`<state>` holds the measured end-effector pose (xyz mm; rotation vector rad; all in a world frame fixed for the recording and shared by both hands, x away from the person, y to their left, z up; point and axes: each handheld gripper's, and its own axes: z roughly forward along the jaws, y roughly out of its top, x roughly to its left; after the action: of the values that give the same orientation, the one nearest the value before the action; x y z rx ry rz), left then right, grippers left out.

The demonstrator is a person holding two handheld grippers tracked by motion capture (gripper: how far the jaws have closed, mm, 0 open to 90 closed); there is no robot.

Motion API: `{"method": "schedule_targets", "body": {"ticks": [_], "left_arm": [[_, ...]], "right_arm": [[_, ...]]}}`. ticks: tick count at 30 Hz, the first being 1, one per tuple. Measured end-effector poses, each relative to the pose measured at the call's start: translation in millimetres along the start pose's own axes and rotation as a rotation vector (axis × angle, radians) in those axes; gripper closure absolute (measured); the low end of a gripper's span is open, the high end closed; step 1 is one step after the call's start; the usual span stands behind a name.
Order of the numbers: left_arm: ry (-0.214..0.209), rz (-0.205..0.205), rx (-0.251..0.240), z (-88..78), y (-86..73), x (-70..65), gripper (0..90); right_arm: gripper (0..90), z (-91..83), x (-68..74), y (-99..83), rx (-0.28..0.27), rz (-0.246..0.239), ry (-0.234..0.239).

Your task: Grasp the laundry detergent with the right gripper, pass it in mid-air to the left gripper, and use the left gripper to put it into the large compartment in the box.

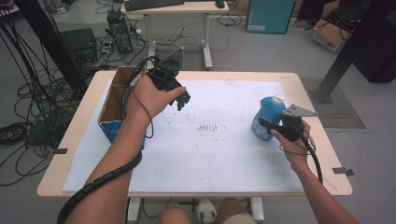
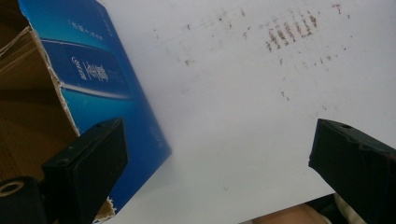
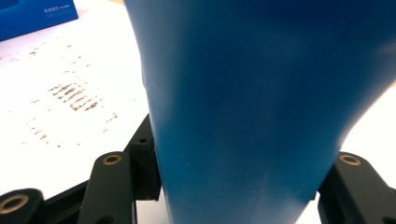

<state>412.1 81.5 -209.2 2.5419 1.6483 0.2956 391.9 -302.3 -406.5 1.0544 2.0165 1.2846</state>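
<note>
The table (image 1: 84, 154) carries a white sheet, speckled brown near its middle. At about nine o'clock on it stands an open cardboard box (image 1: 113, 103) with a blue outer wall, brown inside; as far as the high view looks into it, it holds nothing yet. Over at three o'clock stands the blue bottle (image 1: 267, 117), white-capped and upright on the sheet, well apart from the box.

The right claw (image 1: 267, 125) has that bottle: in the right gripper view the blue body (image 3: 243, 107) sits between the two jaws, with both pressed against its sides. So I'd say the grasp is made, but the bottle is not yet lifted.

The left claw (image 1: 182, 100) hovers just beside the box at its three o'clock side, jaws wide apart, gripping nothing.

What's left, I'd guess, is the whole carry across to the box, and the release inside it.
</note>
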Motion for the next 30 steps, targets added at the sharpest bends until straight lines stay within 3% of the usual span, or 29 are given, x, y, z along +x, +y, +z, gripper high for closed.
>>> {"method": "schedule_targets", "body": {"ticks": [30], "left_arm": [[0.015, 0.006, 0.003, -2.6, -0.8, 3.8, 5.0]], "right_arm": [[44.9, -0.6, 0.2, -0.1, 0.002, -0.002, 0.002]]}}
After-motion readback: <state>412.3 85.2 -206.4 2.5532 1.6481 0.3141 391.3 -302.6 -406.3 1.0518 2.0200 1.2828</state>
